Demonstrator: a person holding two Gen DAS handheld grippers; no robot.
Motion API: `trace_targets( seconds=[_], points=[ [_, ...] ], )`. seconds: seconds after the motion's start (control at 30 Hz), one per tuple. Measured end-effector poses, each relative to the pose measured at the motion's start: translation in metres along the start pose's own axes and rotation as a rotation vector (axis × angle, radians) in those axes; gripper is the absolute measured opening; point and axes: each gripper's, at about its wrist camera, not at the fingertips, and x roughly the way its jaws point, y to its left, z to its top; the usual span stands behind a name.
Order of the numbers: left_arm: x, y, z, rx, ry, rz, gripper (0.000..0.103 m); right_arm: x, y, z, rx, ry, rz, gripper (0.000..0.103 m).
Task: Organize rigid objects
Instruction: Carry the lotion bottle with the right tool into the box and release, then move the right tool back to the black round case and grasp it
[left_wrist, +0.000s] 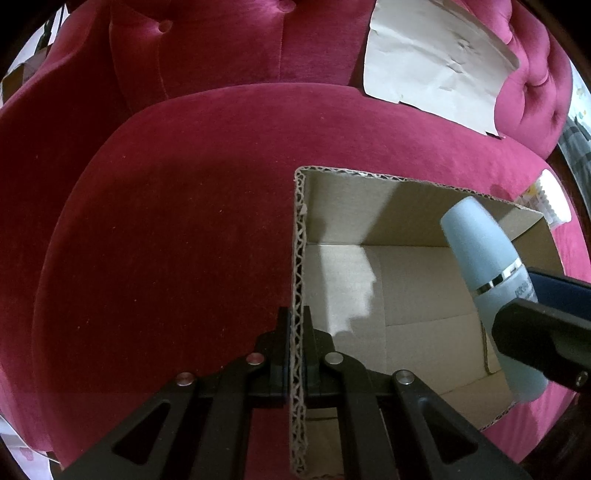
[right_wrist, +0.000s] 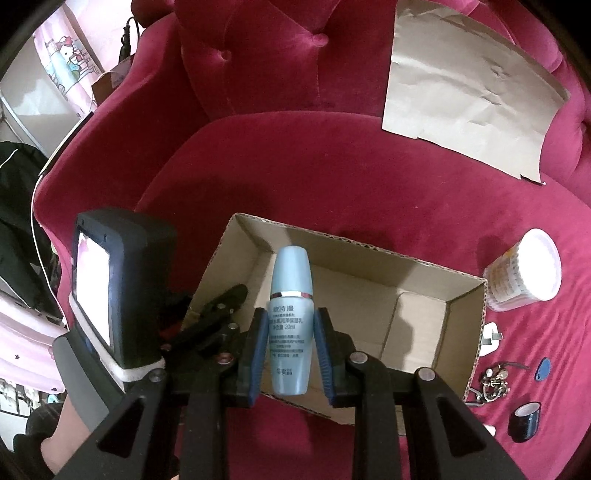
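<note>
Left gripper (left_wrist: 295, 354): fingers pinch the box (left_wrist: 300, 258) wall, steadying it on the sofa (left_wrist: 166, 221). Right gripper (right_wrist: 290, 332) pinches the bottle (right_wrist: 290, 317) above the box. Lower near the floor before releasing; keep clear of walls.

Around us, our crimson tufted velvet sofa (right_wrist: 332, 166), beige paper sheet (right_wrist: 469, 96) against its backrest.

Corrugated cardboard box (left_wrist: 369, 280), seemingly velvet sofa (left_wrist: 177, 206)
</note>
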Motion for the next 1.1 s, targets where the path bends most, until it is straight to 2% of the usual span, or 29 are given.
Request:
trace_targets(
  seconds=[0.07,0.1,0.13,0.17,0.23,0.33,0.43,0.5,1.1],
  points=[
    [0.0,0.0,0.0,0.0,0.0,-0.001,0.004,-0.001,0.0,0.001,-0.002,-0.002,0.0,0.027],
    [0.0,0.0,0.0,-0.002,-0.001,-0.002,0.004,0.0,0.0,0.002,-0.002,0.0,-0.001,0.032],
    [0.0,0.0,0.0,-0.005,0.002,-0.002,0.004,-0.001,-0.001,0.002,0.002,0.004,-0.001,0.043],
    [0.0,0.0,0.0,-0.004,0.0,-0.002,0.004,0.0,-0.002,0.002,0.007,0.006,-0.002,0.049],
    [0.0,0.0,0.0,0.0,0.0,0.0,0.004,-0.001,-0.005,0.003,0.018,0.004,-0.017,0.068],
    [0.001,0.0,0.0,0.0,0.0,0.0,0.004,-0.001,-0.006,0.004,0.02,-0.002,-0.037,0.088],
    [0.001,0.0,0.0,-0.001,-0.001,0.001,0.004,-0.002,-0.007,0.003,0.019,-0.003,-0.047,0.1],
    [0.001,0.0,0.0,-0.002,-0.001,0.001,0.004,-0.003,-0.007,0.003,0.014,-0.009,-0.053,0.103],
    [0.0,-0.001,0.0,0.004,-0.003,0.002,0.004,-0.031,-0.023,-0.002,0.036,-0.03,-0.124,0.103]
  ],
)
